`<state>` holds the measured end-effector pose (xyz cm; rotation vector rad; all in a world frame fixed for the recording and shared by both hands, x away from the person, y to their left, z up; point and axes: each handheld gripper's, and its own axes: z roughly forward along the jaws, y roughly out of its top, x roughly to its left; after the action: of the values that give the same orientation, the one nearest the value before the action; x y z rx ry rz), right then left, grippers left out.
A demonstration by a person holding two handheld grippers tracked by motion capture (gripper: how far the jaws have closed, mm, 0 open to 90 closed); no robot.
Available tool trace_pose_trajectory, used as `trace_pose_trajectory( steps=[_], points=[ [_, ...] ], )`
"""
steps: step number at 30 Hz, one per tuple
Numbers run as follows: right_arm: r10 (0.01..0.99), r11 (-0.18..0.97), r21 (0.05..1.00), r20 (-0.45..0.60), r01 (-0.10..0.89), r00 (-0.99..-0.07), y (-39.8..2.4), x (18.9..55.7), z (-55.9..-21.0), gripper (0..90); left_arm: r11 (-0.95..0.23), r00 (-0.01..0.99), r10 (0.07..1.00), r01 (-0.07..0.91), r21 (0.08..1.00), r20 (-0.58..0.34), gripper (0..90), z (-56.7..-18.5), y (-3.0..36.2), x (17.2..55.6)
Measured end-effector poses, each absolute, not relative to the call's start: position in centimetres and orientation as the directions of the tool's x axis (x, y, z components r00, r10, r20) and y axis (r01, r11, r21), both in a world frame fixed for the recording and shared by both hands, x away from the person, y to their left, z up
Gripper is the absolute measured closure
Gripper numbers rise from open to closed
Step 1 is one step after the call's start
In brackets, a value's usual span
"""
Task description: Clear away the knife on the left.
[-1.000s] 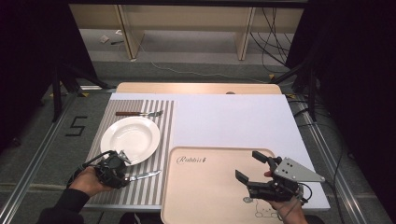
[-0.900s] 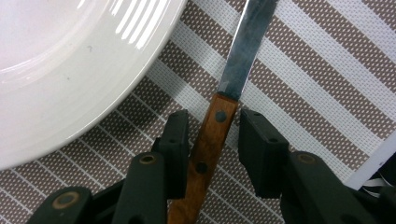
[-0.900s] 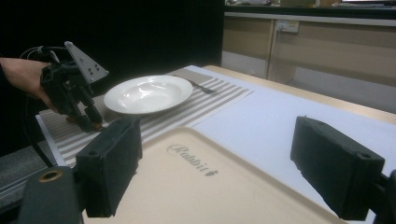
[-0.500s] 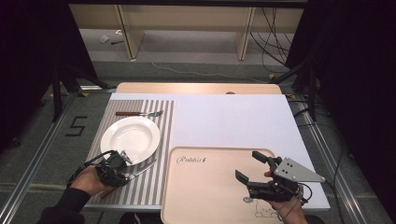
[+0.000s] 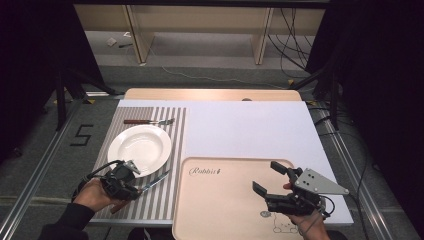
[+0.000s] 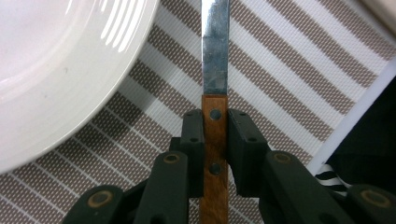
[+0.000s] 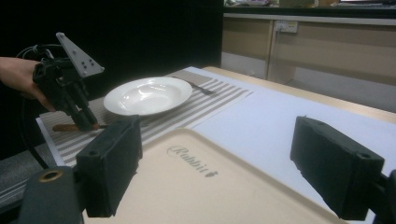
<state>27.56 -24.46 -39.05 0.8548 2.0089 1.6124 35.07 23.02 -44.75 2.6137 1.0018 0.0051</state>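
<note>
The left gripper (image 6: 215, 135) has just squeezed shut on the knife's (image 6: 215, 70) wooden handle. The knife lies on the striped mat (image 6: 289, 60) beside the white plate (image 6: 60, 65). The right gripper (image 5: 272, 180) hangs wide open over the tray (image 5: 220, 200).

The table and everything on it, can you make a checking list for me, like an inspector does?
Surface: white table top with a striped placemat at its left.
Job's things: knife lying on the placemat beside the white plate.
Clutter: fork beyond the plate; beige tray, bare.
Grippers: left gripper shut on the knife's wooden handle, having just closed; right gripper open above the tray, holding nothing.
Cables: black cable looping from the left gripper; more on the floor behind.
Surroundings: dark curtains, wooden furniture legs, floor mark "5".
</note>
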Motion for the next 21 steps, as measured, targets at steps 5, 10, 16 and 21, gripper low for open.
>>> trace_pose_trajectory(
  steps=[5,10,16,21],
  points=[
    [0.693,0.135,0.970,0.053,0.201,-0.719,-24.5,27.6,-39.1,17.7,-0.685,0.758,0.638,0.639,0.349,-0.136,77.0,-44.3,22.8,34.9],
    [0.693,0.140,0.971,0.045,0.195,-0.719,-24.5,27.5,-39.1,17.7,-0.671,0.764,0.624,0.630,0.391,-0.160,77.1,-43.8,22.3,34.5],
    [0.695,0.139,0.970,0.048,0.199,-0.718,-24.5,27.6,-39.1,17.7,-0.622,0.764,0.612,0.625,0.471,-0.206,77.1,-42.7,21.7,34.2],
    [0.695,0.136,0.971,0.046,0.195,-0.717,-24.5,27.5,-39.0,17.7,-0.576,0.753,0.612,0.634,0.516,-0.243,77.0,-42.4,21.4,34.1]
  ],
)
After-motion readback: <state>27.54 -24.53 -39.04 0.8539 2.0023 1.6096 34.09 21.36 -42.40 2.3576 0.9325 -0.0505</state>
